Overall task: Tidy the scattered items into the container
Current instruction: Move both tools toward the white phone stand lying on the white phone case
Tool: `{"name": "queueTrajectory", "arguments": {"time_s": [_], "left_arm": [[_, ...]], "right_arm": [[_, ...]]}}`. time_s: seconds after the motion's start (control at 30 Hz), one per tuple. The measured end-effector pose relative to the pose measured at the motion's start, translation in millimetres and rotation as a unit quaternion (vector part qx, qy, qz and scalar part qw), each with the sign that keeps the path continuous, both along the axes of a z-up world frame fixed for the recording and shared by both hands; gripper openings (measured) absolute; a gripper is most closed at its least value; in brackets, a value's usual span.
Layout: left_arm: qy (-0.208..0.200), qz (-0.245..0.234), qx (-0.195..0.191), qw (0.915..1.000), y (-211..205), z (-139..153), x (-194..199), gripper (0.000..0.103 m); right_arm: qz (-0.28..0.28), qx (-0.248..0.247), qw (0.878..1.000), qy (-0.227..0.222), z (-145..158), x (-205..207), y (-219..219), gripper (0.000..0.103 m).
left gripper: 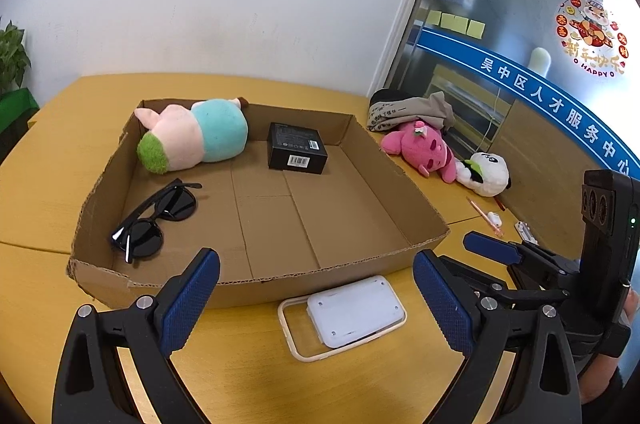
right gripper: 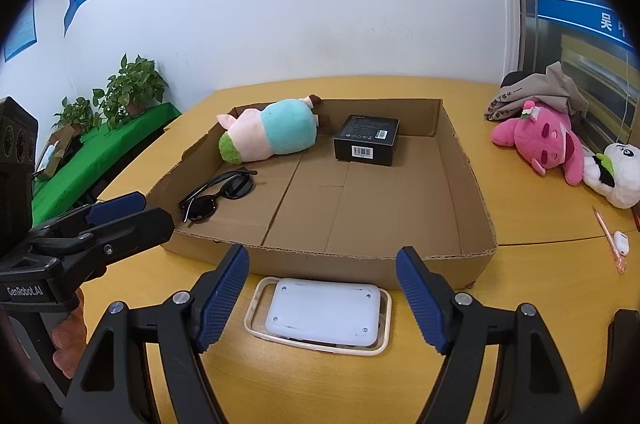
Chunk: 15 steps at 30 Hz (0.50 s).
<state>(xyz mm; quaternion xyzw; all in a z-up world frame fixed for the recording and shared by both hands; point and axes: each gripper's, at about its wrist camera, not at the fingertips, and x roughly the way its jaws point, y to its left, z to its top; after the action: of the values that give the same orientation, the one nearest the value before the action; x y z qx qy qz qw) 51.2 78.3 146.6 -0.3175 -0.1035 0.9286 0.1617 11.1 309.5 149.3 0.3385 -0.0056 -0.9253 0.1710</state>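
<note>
right gripper [right gripper: 322, 298] sits low centre of the right wrist view, jaws spread wide, nothing between the pads; the blue pads [right gripper: 222, 298] stand either side of, and nearer the lens than, the white device [right gripper: 324, 316], not touching it. left gripper [left gripper: 316, 298] in the left wrist view is likewise spread wide and empty, and also aimed at the same device, which there lies a little right of centre between its fingers. the device is a flat rounded white slab lying askew on a cream phone-case frame [right gripper: 256, 312], both on the yellow table [right gripper: 540, 284] just in front of the near wall of the cardboard tray [right gripper: 360, 266]. judgement: step in hand is picking up this device (possibly with the frame) to lift it over the wall. only one gripper is needed; the right looks better centred. close across the short side of the slab, pads low enough to catch its edge, as it is thin and smooth and may slip or tip. the frame is loose under it and may drag or fall away. lift clear of the tray wall before moving forward. already in the tray, upper part of frame: plush pig [right gripper: 268, 138], black box [right gripper: 366, 140], sunglasses [right gripper: 218, 196]. open floor at centre and right is the obvious drop spot. still outside at right: pink plush [right gripper: 540, 140], panda plush [right gripper: 618, 176], pen [right gripper: 608, 236].
</note>
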Motion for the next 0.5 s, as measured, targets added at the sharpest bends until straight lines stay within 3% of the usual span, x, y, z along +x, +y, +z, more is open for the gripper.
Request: {"name": "queueTrajectory", "arguments": {"time_s": [0.5], "left_arm": [[-0.043, -0.013, 0.02, 0.9988, 5.0, -21.3, -11.3, 0.099]], "right_arm": [[0.004, -0.011, 1.0, -0.024, -14.3, -4.8, 6.4, 0.076]]}}
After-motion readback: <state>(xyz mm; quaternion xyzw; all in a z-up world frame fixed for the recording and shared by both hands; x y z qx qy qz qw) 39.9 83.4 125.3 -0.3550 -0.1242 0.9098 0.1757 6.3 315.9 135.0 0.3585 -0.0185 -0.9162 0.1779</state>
